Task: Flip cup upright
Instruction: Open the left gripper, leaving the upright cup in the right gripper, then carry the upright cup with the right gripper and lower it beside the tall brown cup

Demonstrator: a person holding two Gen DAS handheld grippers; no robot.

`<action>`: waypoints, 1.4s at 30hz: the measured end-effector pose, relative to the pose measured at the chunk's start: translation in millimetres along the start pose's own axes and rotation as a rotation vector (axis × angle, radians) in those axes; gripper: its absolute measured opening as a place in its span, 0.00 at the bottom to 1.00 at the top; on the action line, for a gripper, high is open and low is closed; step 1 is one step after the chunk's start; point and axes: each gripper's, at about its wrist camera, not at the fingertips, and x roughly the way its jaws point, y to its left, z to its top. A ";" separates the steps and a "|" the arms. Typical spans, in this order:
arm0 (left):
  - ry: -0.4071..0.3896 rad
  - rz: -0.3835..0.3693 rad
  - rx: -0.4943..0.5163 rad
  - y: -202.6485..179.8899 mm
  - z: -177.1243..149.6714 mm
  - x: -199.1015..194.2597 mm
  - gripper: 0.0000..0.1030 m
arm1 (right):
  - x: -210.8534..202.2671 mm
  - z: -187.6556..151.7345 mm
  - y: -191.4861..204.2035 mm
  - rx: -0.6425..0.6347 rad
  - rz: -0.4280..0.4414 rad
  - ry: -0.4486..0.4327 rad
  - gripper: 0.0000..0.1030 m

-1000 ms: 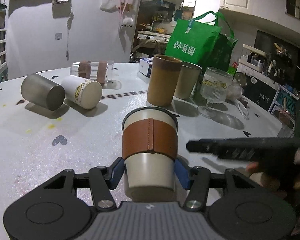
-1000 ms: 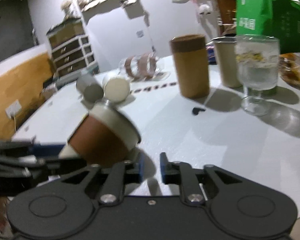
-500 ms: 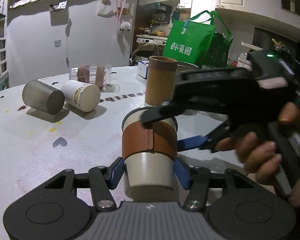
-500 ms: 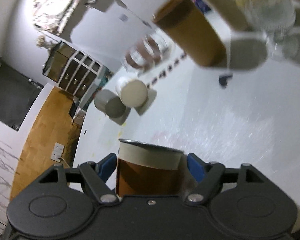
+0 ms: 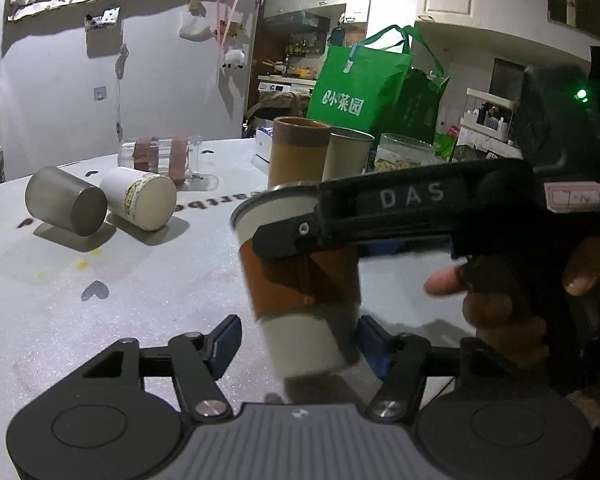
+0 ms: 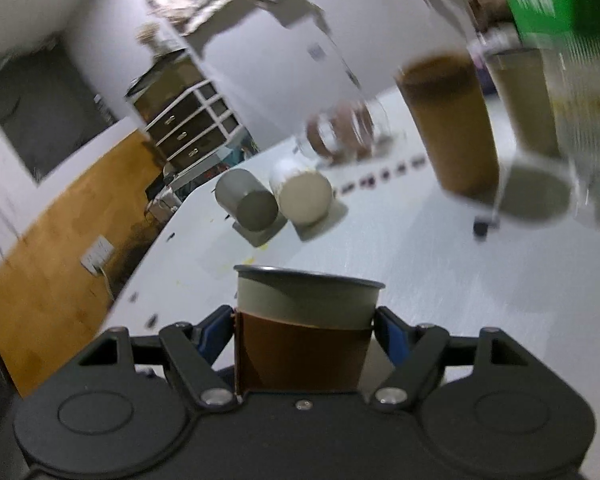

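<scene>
The cup (image 5: 300, 292) is cream with a brown leather sleeve and a dark rim. It stands mouth up, slightly tilted, between the blue pads of my left gripper (image 5: 298, 340), which is open with gaps on both sides. My right gripper (image 6: 304, 332) is shut on the cup (image 6: 304, 336) at its sleeve; in the left wrist view its black body (image 5: 420, 208) crosses from the right, held by a hand. Whether the cup's base touches the table is hidden.
On the white table (image 5: 60, 280) lie a grey metal cup (image 5: 64, 206) and a white cup (image 5: 140, 198) on their sides, with a clear glass (image 5: 160, 156) behind. A tall brown cup (image 5: 298, 152), a beige cup (image 5: 348, 152) and a stemmed glass stand at the back right, before a green bag (image 5: 360, 88).
My right gripper swung in from the right and closed on the cup's sleeve. My left gripper opened and let the cup go; the cup now tilts slightly.
</scene>
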 end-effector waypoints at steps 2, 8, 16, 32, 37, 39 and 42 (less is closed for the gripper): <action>0.005 0.007 0.002 -0.4 -1.5 1.2 0.65 | -5.3 2.1 2.6 -0.086 -0.069 -0.051 0.74; 0.003 0.010 -0.034 4.8 -5.5 1.3 0.66 | 1.2 11.7 -6.1 -0.312 -0.322 -0.206 0.75; 0.006 0.029 -0.051 7.9 -6.6 3.4 0.66 | 24.5 35.0 -45.7 -0.315 -0.479 -0.315 0.74; 0.006 0.031 -0.052 7.1 -6.5 3.4 0.66 | 11.1 9.6 -32.9 -0.364 -0.521 -0.301 0.75; 0.008 0.033 -0.055 7.2 -6.9 4.0 0.66 | 7.6 4.4 -40.0 -0.310 -0.488 -0.237 0.76; 0.010 0.031 -0.055 7.4 -7.1 4.5 0.66 | 5.3 -2.4 -41.4 -0.306 -0.476 -0.225 0.75; 0.013 0.027 -0.053 7.0 -7.4 5.8 0.66 | 8.5 -11.6 -43.2 -0.307 -0.461 -0.188 0.61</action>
